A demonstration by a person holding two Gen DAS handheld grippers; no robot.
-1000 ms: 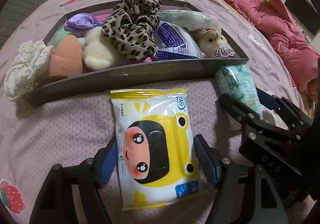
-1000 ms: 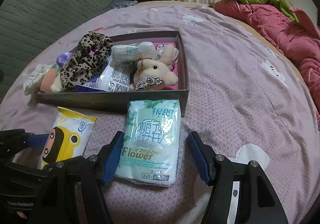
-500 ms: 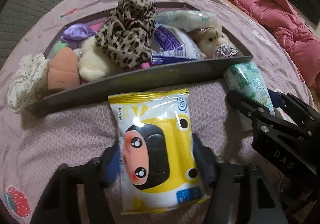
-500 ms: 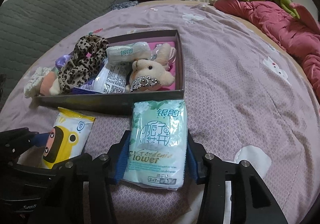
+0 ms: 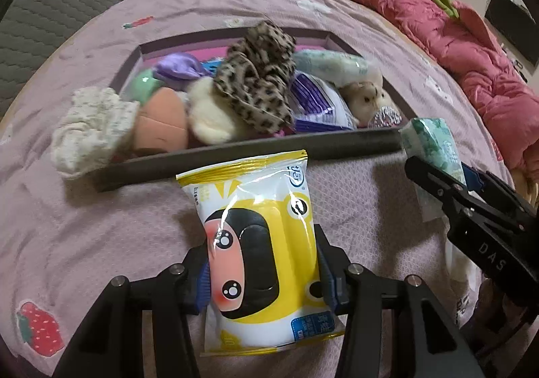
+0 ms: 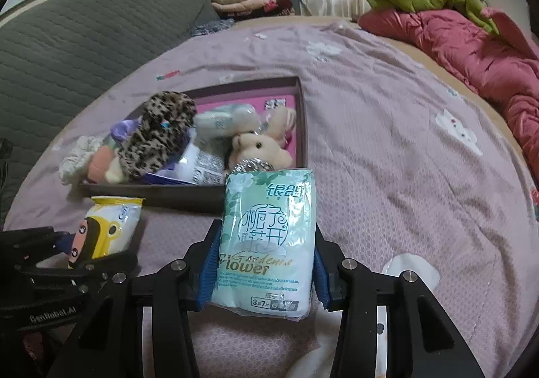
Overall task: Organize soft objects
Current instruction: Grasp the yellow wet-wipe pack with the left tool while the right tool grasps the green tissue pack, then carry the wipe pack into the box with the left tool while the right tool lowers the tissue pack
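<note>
A yellow wet-wipes pack (image 5: 259, 236) with a cartoon face sits between the blue pads of my left gripper (image 5: 262, 277); its jaws are closing and press both sides, and the pack is raised off the bedspread. In the right wrist view a pale green tissue pack (image 6: 269, 226) is pinched the same way by my right gripper (image 6: 266, 272), whose jaws are still closing, its top edge in front of the box's near wall. The dark box (image 5: 235, 155) just beyond holds a leopard scrunchie (image 5: 256, 74), a plush bear (image 5: 363, 98) and other soft things.
A white floral scrunchie (image 5: 91, 128) hangs over the box's left corner. The two grippers are side by side, the right gripper (image 5: 471, 202) close on the left one's right. A pink quilt (image 6: 471, 51) lies far right, a grey headboard (image 6: 84, 51) at the left.
Both grippers closed onto their packs. Each pack then lifted off the bedspread, and the box now looks farther below and ahead in both views.
</note>
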